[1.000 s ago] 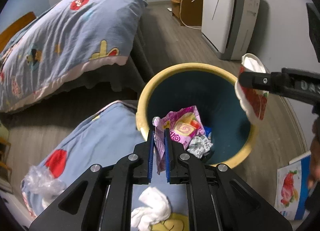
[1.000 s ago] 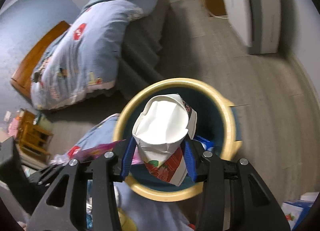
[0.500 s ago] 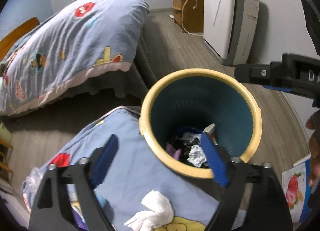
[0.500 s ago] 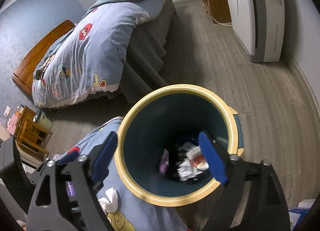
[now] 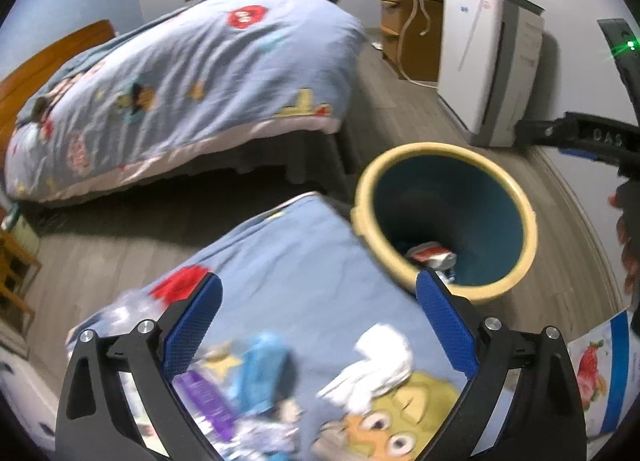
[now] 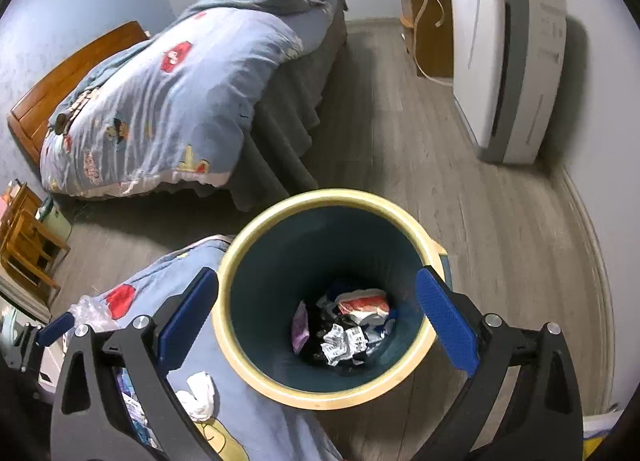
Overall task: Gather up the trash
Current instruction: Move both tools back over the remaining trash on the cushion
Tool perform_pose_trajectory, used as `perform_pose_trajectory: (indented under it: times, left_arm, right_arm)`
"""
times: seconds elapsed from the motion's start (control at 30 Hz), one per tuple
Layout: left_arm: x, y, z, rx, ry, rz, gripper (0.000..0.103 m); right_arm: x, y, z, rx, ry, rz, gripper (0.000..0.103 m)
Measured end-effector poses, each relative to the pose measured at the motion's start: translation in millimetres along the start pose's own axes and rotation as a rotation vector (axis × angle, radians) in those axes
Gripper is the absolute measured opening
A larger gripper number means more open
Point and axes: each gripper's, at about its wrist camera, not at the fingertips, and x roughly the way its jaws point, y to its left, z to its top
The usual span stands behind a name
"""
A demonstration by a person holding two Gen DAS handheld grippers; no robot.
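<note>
A round bin with a yellow rim (image 6: 236, 325) and dark teal inside stands on the wood floor; it also shows in the left wrist view (image 5: 524, 229). Crumpled wrappers, a red-and-white paper cup (image 6: 362, 303) and a pink wrapper (image 6: 299, 327) lie at its bottom. My right gripper (image 6: 316, 321) is open and empty above the bin. My left gripper (image 5: 316, 325) is open and empty over a blue cartoon blanket (image 5: 288, 253) left of the bin. On the blanket lie a white tissue (image 5: 380, 361), a blue wrapper (image 5: 260, 373) and a purple wrapper (image 5: 204, 401).
A bed with a blue quilt (image 6: 160, 101) fills the far left. A white appliance (image 6: 508, 61) and a wooden cabinet (image 6: 428, 29) stand along the right wall. A clear plastic bag (image 6: 90, 311) lies at the blanket's left edge. A strawberry-printed box (image 5: 596, 365) lies right of the bin.
Both grippers opened and dropped their loads into the bin: the left let go of the pink wrapper, the right the paper cup. The left gripper then swung left over the blanket.
</note>
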Motion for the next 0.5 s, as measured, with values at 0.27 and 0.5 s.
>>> perform_pose_trajectory:
  times: [0.27, 0.5]
  left_arm:
    - [-58.0, 79.9, -27.2, -0.091, -0.019, 0.095, 0.097]
    - [-109.4, 141.0, -69.4, -0.221, -0.026, 0.144, 0.097]
  right_arm:
    - [-35.1, 57.1, -6.2, -0.142, -0.042, 0.033, 0.097]
    - [-60.4, 105.7, -22.4, -0.165, -0.034, 0.088, 0.097]
